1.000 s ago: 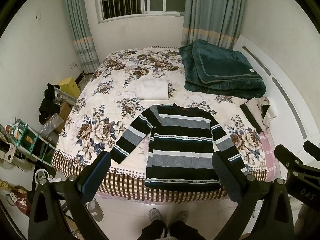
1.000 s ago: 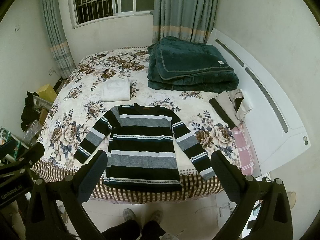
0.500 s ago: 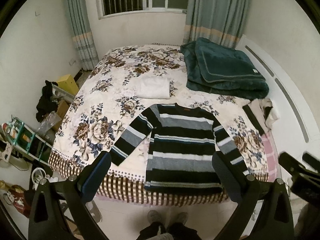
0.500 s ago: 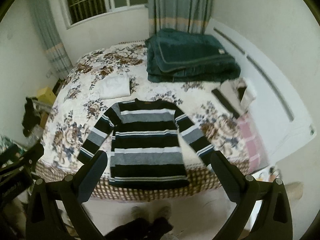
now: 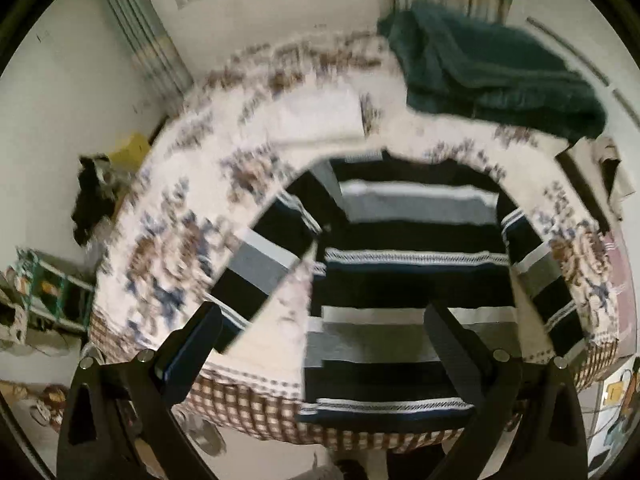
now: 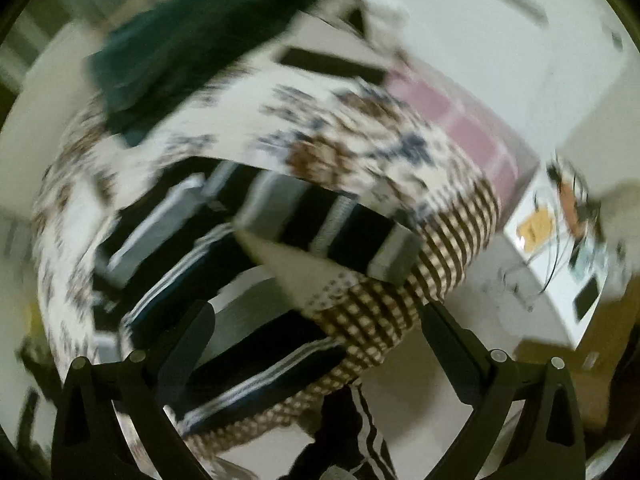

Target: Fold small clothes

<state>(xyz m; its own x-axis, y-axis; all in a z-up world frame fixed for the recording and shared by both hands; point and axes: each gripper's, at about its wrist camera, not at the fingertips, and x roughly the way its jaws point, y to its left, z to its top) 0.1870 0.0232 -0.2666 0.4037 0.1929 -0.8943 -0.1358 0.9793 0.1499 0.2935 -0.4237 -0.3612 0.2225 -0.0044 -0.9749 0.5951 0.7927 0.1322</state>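
A black, grey and white striped sweater (image 5: 408, 272) lies flat, sleeves spread, at the near edge of the flower-print bed (image 5: 168, 248). My left gripper (image 5: 324, 344) is open and empty, hovering low over the sweater's lower left part and its left sleeve (image 5: 256, 256). My right gripper (image 6: 316, 344) is open and empty, tilted, above the sweater's hem corner; the right sleeve (image 6: 332, 232) lies just ahead near the bed's checked edge (image 6: 400, 312). Both views are blurred.
A folded white cloth (image 5: 320, 116) lies behind the sweater. A dark green blanket (image 5: 488, 76) is piled at the back right. Shelves and clutter (image 5: 44, 296) stand left of the bed. A white cabinet (image 6: 560, 248) stands to the right. My legs (image 6: 360, 432) are below.
Both grippers have dropped and moved forward close to the sweater. The right gripper has swung right and rolled, so its view is tilted. Both stay open.
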